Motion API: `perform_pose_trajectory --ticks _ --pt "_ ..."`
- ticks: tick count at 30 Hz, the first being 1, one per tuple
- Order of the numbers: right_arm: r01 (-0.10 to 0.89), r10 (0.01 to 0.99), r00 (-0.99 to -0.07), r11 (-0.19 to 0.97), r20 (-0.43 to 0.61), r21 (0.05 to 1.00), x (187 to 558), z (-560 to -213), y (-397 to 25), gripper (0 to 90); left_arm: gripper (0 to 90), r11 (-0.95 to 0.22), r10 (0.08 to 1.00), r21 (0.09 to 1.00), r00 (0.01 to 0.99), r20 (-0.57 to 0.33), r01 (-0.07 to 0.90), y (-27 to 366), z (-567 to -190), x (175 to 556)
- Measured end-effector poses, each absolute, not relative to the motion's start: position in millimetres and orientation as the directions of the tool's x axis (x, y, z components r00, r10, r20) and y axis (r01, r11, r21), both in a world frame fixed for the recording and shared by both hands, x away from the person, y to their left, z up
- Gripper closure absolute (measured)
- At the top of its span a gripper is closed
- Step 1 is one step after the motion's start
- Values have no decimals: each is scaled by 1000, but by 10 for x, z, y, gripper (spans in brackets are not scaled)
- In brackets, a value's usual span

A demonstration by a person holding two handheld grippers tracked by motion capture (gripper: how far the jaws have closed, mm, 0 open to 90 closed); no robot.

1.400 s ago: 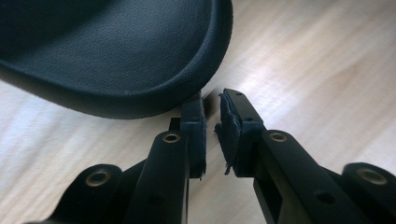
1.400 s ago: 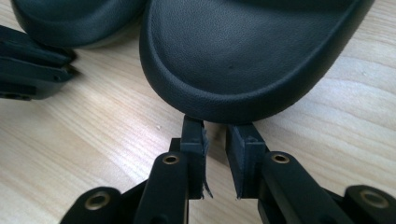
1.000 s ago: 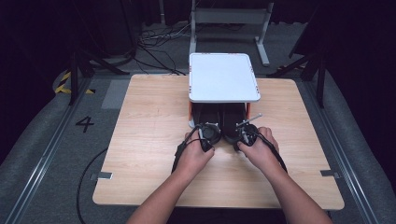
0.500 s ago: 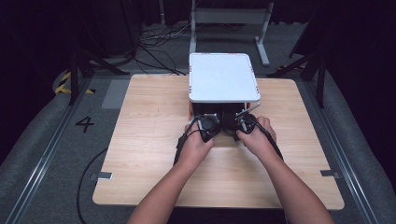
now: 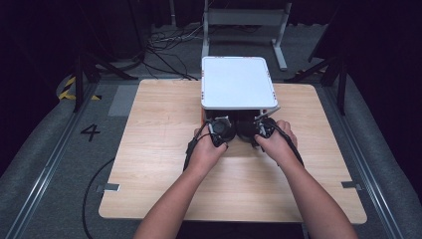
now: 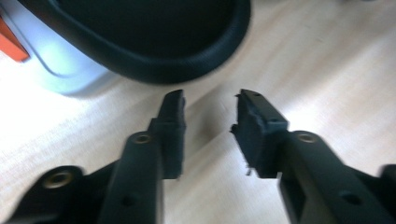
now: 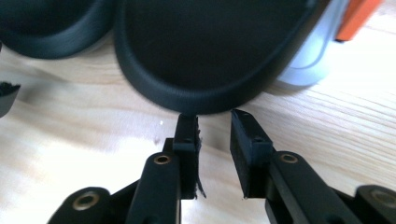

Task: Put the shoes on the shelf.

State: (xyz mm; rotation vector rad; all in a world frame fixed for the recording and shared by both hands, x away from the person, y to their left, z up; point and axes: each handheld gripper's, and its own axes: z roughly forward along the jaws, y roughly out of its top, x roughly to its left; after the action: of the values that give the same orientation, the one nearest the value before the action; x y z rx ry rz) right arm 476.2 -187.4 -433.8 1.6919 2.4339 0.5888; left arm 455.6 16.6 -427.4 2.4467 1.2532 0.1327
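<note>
Black rubber shoe heel [image 7: 205, 51] fills the frame's top, just ahead of the right gripper [image 7: 214, 122] — jaws narrowly parted, empty; left gripper [image 6: 208, 105] gapes wider.

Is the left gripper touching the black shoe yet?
Apart. The left gripper view shows the left gripper open, with bare wooden table between its fingers and the black shoe.

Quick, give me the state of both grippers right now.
Left gripper: open, holding nothing, just short of a black shoe.
Right gripper: open, empty, tips at a black shoe's rim.
</note>
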Motion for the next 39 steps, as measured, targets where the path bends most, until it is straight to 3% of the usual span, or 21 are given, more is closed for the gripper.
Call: perform_pose_trajectory --ticks 9,13,20,29,34,39 --pt "795 892 -434 312 129 520 4452 -4000 -2160 553 385 -538 770 450 633 -83 713 400 -4011 4289" --pt "748 877 -465 313 125 586 4334 -3874 -2341 489 297 -550 749 518 661 -40 655 589 -3816 4110" --pt "650 854 -517 347 59 676 4082 -3793 -2705 424 237 -554 731 573 682 -13 604 944 -3749 3870" --pt "601 867 -497 335 12 726 3889 -3970 -3214 371 182 -515 770 621 638 31 591 1588 -3964 3723" --pt "606 871 -491 346 -6 716 3844 -4063 -3525 372 163 -420 859 610 512 26 673 2015 -4024 3729" --pt "593 855 -515 402 -55 698 3834 -4162 -3724 372 166 -426 874 563 483 54 708 2269 -4067 3741"
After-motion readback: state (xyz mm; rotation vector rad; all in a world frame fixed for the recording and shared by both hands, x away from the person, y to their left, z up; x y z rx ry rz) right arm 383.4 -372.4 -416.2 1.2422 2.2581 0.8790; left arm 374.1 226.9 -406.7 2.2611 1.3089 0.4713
